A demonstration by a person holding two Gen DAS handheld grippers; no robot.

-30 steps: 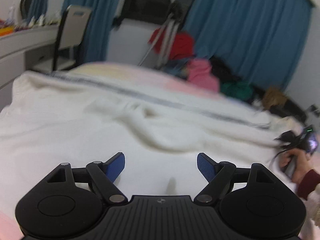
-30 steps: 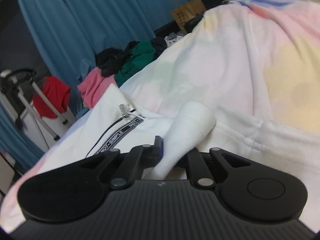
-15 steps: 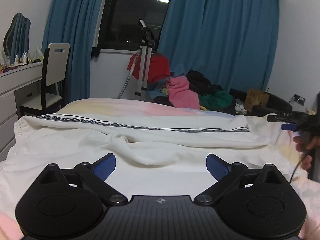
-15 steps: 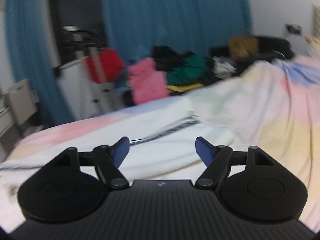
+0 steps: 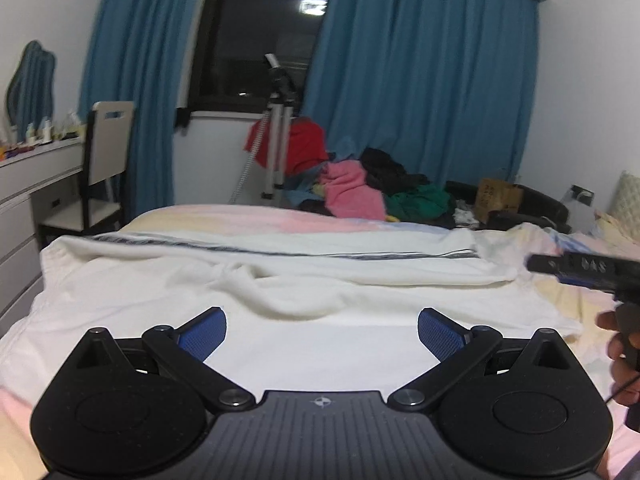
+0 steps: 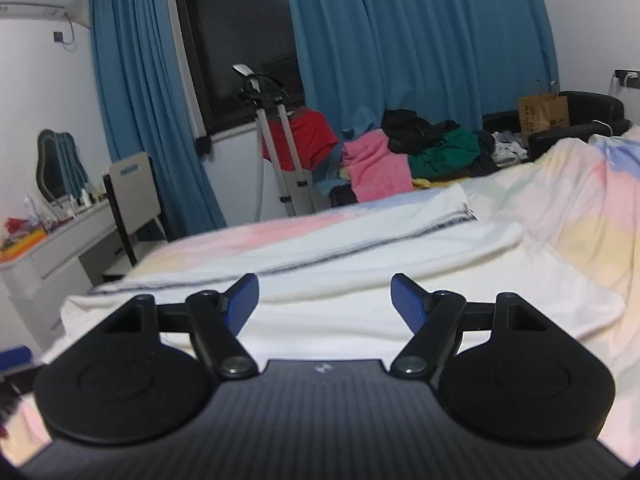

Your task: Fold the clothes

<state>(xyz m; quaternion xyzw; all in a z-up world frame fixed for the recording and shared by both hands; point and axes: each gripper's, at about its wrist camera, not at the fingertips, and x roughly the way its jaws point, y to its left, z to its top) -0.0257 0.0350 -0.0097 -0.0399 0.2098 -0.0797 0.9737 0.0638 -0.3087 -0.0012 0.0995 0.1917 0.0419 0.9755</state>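
Both grippers have let go and pulled up since a second ago: back then the right one was clamped on a rolled bit of white fabric, and now nothing sits between its pads. The left gripper (image 5: 322, 330) has its jaws spread wide with nothing in them, blue pads (image 5: 202, 334) angled outward. Same deal for the right gripper (image 6: 324, 304): jaws wide apart, holding nothing.

Right ahead of and below both sets of jaws lies the white garment (image 5: 280, 292), spread across the bed (image 5: 240, 218), which has a pastel pink and yellow cover. A soft ridge of bunched fabric runs across the garment just past the left jaws. Farther out along its far edge there's a dark striped band (image 5: 320, 254) running side to side. In the right wrist view the same white garment (image 6: 360, 276) stretches from under the jaws out toward the far right, with the band (image 6: 360, 246) slanting upward.

Off to the right of the left jaws you can see the right gripper's black body (image 5: 588, 268) and part of the hand (image 5: 620, 360) holding it.

Well beyond the bed: a pile of clothes (image 5: 360, 190) in pink, green, black and red, a tripod (image 5: 276, 136), blue curtains (image 5: 420, 80), and to the far left a chair (image 5: 106, 160) tucked by a white bench (image 5: 36, 164).
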